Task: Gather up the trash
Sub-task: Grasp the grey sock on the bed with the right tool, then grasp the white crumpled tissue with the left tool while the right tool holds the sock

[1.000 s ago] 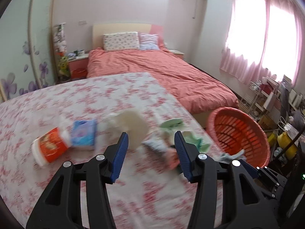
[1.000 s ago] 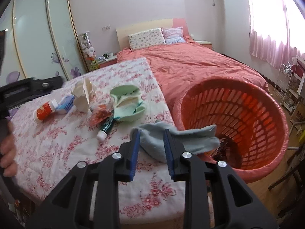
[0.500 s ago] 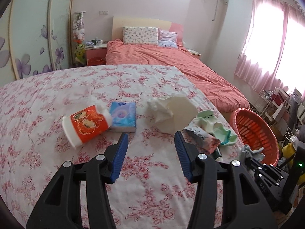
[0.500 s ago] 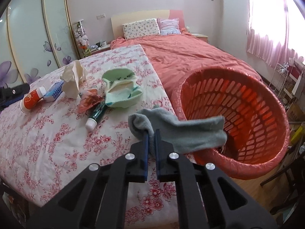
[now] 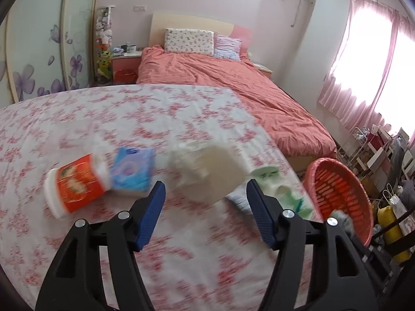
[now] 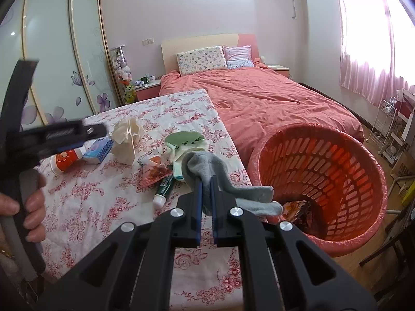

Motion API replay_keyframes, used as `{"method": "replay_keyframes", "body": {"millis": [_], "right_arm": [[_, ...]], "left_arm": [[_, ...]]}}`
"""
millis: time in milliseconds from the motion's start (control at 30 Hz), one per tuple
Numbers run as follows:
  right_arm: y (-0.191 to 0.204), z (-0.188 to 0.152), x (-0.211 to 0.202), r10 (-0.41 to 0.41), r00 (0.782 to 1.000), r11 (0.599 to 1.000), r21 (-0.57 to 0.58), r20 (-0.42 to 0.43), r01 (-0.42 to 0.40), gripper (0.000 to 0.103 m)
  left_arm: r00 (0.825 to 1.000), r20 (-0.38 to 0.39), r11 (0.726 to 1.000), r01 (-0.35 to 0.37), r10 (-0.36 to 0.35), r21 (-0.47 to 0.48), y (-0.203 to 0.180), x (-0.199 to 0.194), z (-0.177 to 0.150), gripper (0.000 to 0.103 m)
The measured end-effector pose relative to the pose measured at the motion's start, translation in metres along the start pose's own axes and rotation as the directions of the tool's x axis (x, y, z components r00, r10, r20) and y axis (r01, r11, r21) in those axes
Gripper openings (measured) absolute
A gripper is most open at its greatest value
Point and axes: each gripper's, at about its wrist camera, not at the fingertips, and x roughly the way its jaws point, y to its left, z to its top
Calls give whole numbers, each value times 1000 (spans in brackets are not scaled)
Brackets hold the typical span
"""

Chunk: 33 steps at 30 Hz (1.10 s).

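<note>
Swinging back toward the litter, the left wrist view now has the crumpled beige paper bag (image 5: pixel 207 176) just beyond and between the blue pads of the left gripper (image 5: pixel 206 213), at centre frame, where half a second ago it sat higher and to the right. The jaws are opening and nothing is between them; the bag lies beyond the tips, not yet touched. To its left lie a blue tissue packet (image 5: pixel 132 172) and an orange-and-white cup on its side (image 5: pixel 75 185), both blurred. At the right edge stands the orange plastic basket (image 5: pixel 339 197), with a scrap of grey cloth showing at its near rim.

From the right wrist view, the right gripper (image 6: pixel 206 181) has clamped onto the grey sock (image 6: pixel 207 171), where a second ago its pads stood apart on either side of it. The jaws are almost fully closed on a fold of it at lower centre; the sock is lifted off the flowered bedspread (image 6: pixel 103 207), its toe drooping right toward the basket rim (image 6: pixel 321 132). The basket fills the right half, some wrappers already at its bottom. A green tube with a white cap (image 6: pixel 163 189), a red wrapper (image 6: pixel 155 175) and pale green slippers (image 6: pixel 181 145) remain on the bedspread.

Judging from this, the sock is secured and only needs carrying over the rim, while the left side lines up the bag as the next pick.
</note>
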Motion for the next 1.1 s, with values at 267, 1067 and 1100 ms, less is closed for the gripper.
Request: {"method": "replay_keyframes", "body": {"millis": [267,1067,1100], "right_arm": [[-20,0,-1,-10,1000,999,44,-10,11,7],[-50,31,-43,-34,993,995,95,115,24,7],[-52,33,-46,-37,992,995,97,123,25,7]], "left_arm": [[986,-27,984,-160,163,75,-37,41,3,54],[992,51,980,109,-119,166,-47,-29,26,1],[991,49,979,117,-127,168,-50,-29,25,1]]}}
